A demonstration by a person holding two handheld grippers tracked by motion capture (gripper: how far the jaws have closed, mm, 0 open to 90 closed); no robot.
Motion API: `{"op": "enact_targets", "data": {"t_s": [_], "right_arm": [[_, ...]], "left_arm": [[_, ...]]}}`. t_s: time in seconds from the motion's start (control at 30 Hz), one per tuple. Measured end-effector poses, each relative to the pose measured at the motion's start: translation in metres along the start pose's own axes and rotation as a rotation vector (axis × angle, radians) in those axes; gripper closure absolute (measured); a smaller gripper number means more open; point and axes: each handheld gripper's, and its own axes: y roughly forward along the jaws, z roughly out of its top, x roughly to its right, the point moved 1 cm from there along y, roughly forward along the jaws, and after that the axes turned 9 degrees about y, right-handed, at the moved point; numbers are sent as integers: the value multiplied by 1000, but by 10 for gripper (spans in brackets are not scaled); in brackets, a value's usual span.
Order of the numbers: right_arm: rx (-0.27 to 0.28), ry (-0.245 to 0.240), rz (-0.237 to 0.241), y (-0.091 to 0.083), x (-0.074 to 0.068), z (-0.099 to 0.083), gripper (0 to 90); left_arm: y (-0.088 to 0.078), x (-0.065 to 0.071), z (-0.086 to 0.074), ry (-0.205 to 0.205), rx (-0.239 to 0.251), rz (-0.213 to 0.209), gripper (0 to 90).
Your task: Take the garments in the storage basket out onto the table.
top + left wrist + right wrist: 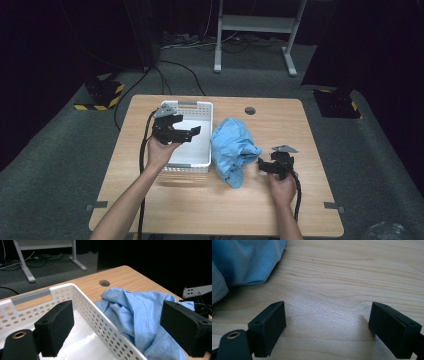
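There are no words, numbers or brand names to read anywhere. The only sign-like marks are yellow and black warning stripes. One set is on a dark block (102, 95) on the floor at the left of the high view. Another small yellow stripe is on a dark block (337, 103) at the right.

A fixed camera looked forward and down from above the person's side of the wooden table (210, 200), taking in its whole top and the grey floor beyond. The left gripper view rode just above the white basket (82, 307), facing across its rim toward the blue cloth (140, 315) and the table's far edge. The right gripper view sat close over bare tabletop, looking down. All three views shared the cloth.
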Motion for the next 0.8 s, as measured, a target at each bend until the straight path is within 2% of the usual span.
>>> {"op": "enact_targets", "data": {"t_s": [0.8], "right_arm": [[0, 0, 0, 0, 0, 0, 140]], "left_arm": [[-17, -9, -6, -24, 13, 31, 126]]}}
